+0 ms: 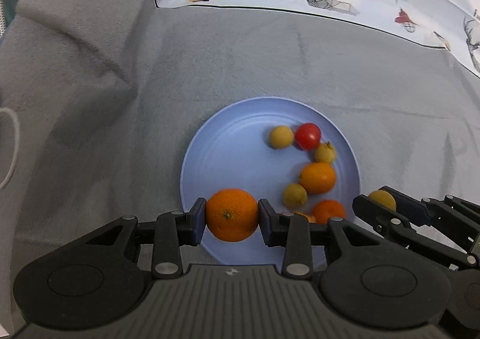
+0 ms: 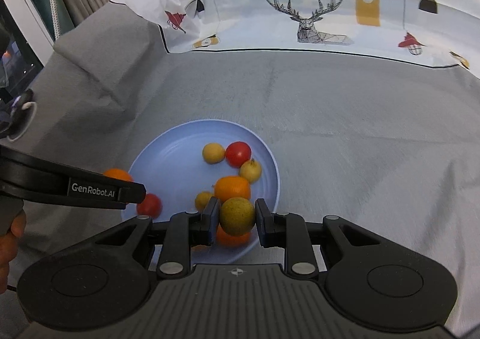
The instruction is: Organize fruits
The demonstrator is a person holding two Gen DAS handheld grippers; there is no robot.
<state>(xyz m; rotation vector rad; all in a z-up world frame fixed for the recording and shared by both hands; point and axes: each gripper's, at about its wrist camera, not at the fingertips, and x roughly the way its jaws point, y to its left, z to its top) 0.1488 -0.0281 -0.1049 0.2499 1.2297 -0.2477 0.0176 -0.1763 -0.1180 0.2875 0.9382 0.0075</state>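
Observation:
My left gripper [image 1: 231, 216] is shut on a large orange [image 1: 231, 214], held over the near left rim of a light blue plate [image 1: 228, 144]. My right gripper [image 2: 236, 216] is shut on a yellow-green round fruit [image 2: 237, 215] above the plate's [image 2: 168, 159] near right part. That same fruit [image 1: 382, 199] shows at the right edge of the left wrist view. In the plate lie a red tomato [image 1: 307, 135], several small yellow fruits [image 1: 281, 136] and smaller oranges [image 1: 318, 177]. The left gripper's arm [image 2: 75, 187] crosses the right wrist view, hiding part of the orange [image 2: 117, 174].
The plate rests on a grey cloth [image 1: 270, 63] with folds rising at the left [image 1: 75, 39]. A white printed cloth with deer and lamps [image 2: 309, 18] lies beyond it. A white cord [image 1: 12, 147] hangs at the far left. A person's hand [image 2: 12, 237] grips the left tool.

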